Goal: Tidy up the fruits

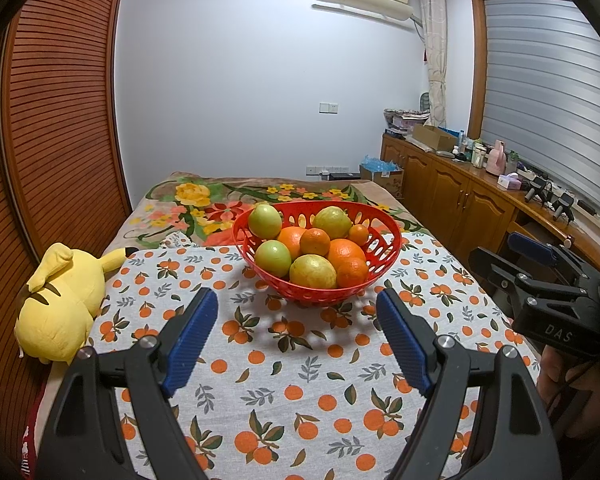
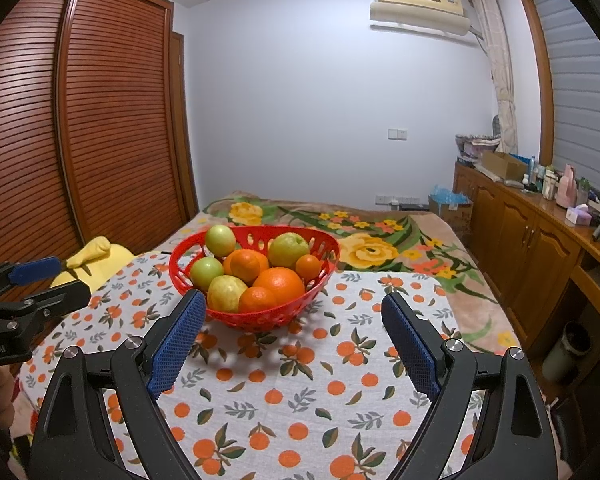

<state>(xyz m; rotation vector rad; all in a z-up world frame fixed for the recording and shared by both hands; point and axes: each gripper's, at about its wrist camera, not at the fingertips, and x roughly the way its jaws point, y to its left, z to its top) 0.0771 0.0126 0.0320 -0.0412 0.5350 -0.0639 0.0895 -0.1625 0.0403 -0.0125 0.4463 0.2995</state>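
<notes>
Fingers [image 1: 194,336] of both grippers stand wide and empty, ribbed blue pads facing a perforated red plastic basket [image 1: 384,258] whose heaped round fruits [image 1: 312,271] hide lower ones.

I see bare cloth [image 1: 300,360] all along the near side of the red basket [image 1: 388,248], an easy way in. Left of the basket a yellow plush toy [image 1: 60,304] blocks; right of it the cloth stays free.

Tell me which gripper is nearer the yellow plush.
Left. The left gripper is open over the cloth, with the plush close on its left. The right gripper is open farther right, beyond the left one from the plush.
</notes>
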